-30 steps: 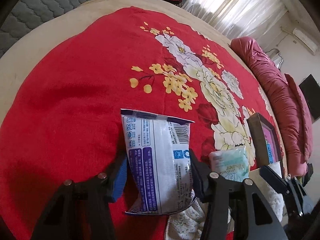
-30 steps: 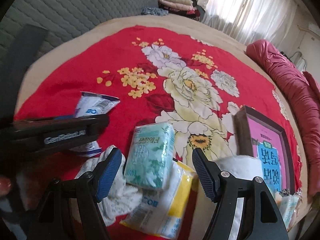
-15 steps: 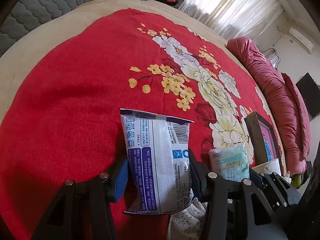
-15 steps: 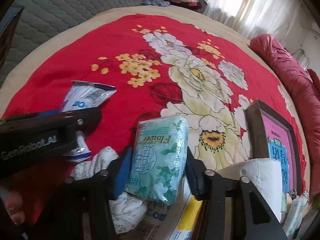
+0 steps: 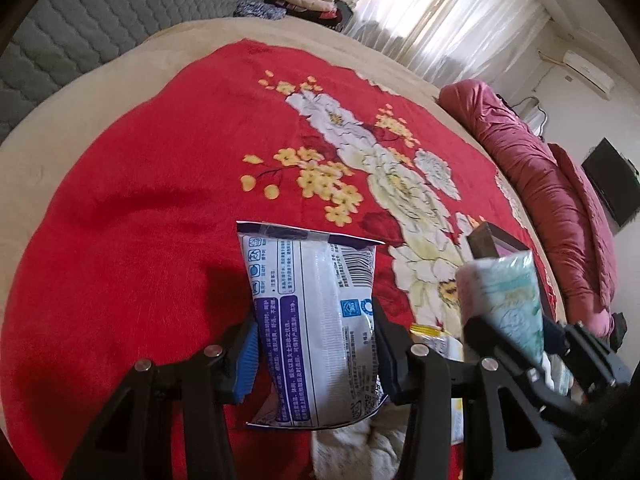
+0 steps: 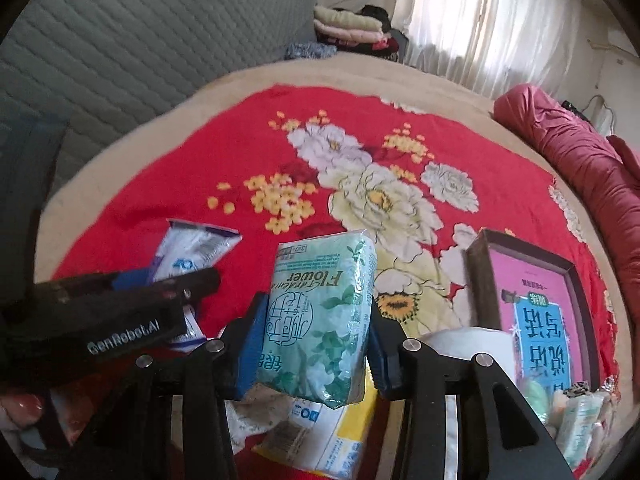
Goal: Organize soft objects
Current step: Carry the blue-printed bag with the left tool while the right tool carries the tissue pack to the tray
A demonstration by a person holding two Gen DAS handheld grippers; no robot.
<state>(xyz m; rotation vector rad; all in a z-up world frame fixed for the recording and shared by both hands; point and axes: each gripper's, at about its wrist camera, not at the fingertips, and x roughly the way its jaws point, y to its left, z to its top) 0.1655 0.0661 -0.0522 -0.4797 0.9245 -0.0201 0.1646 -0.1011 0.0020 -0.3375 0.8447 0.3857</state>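
My left gripper (image 5: 314, 354) is shut on a white and purple plastic pack (image 5: 316, 320) and holds it above the red flowered blanket (image 5: 140, 220). My right gripper (image 6: 314, 354) is shut on a green "Flower" tissue pack (image 6: 320, 316), lifted off the pile. That tissue pack also shows at the right of the left wrist view (image 5: 504, 300). The left gripper's black body (image 6: 108, 320) and its pack (image 6: 192, 248) show at the left of the right wrist view.
Under the right gripper lie a yellow and white pack (image 6: 328, 432) and a white patterned cloth (image 6: 256, 420). A white paper roll (image 6: 468, 344) and a framed pink picture (image 6: 532, 304) stand at the right. A rolled maroon quilt (image 5: 552, 184) lines the bed's far right.
Both grippers have risen with their packs. The right gripper lifted the green tissue pack off the pile, and it now stands higher beside the left gripper.
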